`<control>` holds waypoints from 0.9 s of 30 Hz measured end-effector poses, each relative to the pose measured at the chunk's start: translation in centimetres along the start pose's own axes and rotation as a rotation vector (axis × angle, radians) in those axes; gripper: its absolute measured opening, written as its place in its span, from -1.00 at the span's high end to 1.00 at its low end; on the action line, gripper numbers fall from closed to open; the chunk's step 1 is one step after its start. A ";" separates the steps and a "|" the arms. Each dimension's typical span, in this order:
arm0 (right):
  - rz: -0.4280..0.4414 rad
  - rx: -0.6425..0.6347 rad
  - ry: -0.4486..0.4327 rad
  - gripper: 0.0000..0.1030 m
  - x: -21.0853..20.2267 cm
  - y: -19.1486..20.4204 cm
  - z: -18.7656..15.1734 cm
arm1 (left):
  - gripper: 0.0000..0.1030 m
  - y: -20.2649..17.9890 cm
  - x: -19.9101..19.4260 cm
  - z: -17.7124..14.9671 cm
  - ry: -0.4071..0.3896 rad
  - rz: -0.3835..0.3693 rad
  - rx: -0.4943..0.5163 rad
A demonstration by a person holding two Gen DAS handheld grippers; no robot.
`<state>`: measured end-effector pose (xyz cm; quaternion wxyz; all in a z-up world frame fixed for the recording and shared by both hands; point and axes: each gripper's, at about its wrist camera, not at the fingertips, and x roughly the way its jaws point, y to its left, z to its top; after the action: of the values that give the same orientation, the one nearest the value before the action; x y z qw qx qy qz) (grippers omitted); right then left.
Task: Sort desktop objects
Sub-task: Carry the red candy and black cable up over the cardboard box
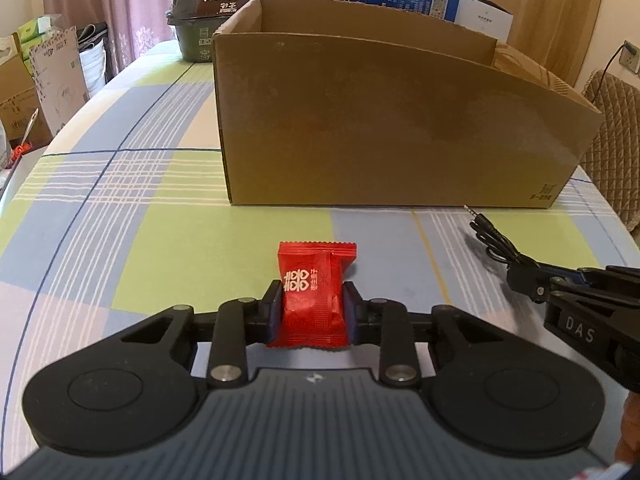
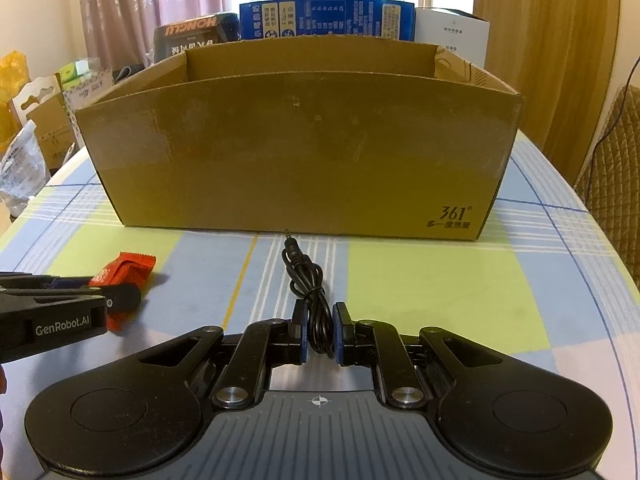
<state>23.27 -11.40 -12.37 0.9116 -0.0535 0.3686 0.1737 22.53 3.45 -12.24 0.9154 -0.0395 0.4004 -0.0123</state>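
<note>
The left tool (image 1: 311,304) is pinching a red candy packet (image 1: 313,296) between its two blue-padded fingers (image 1: 275,312); the packet stands upright in the grip, white characters facing the camera, its crimped top edge above the fingertips and its lower edge low over the checked cloth of the worktop (image 1: 160,240). The right tool (image 2: 320,330) is closed around a bundled black audio cable (image 2: 310,292), the pads pressing the bundle from both sides; the plug end (image 2: 289,240) of the cable points forward and lies on the cloth just short of the cardboard box (image 2: 300,152). The box sits open-topped on the worktop directly ahead of both tools, its near wall lower than its far wall, with a printed "361°" mark at the lower right corner of the near wall. Whether anything lies inside the box cannot be told from either view. In the left wrist view the right tool enters from the right edge with the cable trailing ahead of it; in the right wrist view the left tool enters from the left edge with the red packet in its grip. The two tools stand side by side, apart, near the box front. Behind the box stand a dark food carton (image 1: 224,4) and blue printed cartons (image 2: 326,20).
</note>
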 end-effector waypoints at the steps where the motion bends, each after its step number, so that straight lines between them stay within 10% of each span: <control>1: 0.000 0.001 -0.002 0.83 -0.1 0.0 0.0 | 0.51 -0.1 -0.2 -0.1 -0.001 -0.004 0.004; 27: 0.035 0.098 -0.098 0.83 -11.1 -1.0 1.1 | 0.52 -3.0 -11.2 0.7 -0.080 -0.018 0.045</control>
<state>16.89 -15.15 -3.92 0.9268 0.0063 0.3327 0.1739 15.45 1.10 -3.31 0.9312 -0.0228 0.3626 -0.0277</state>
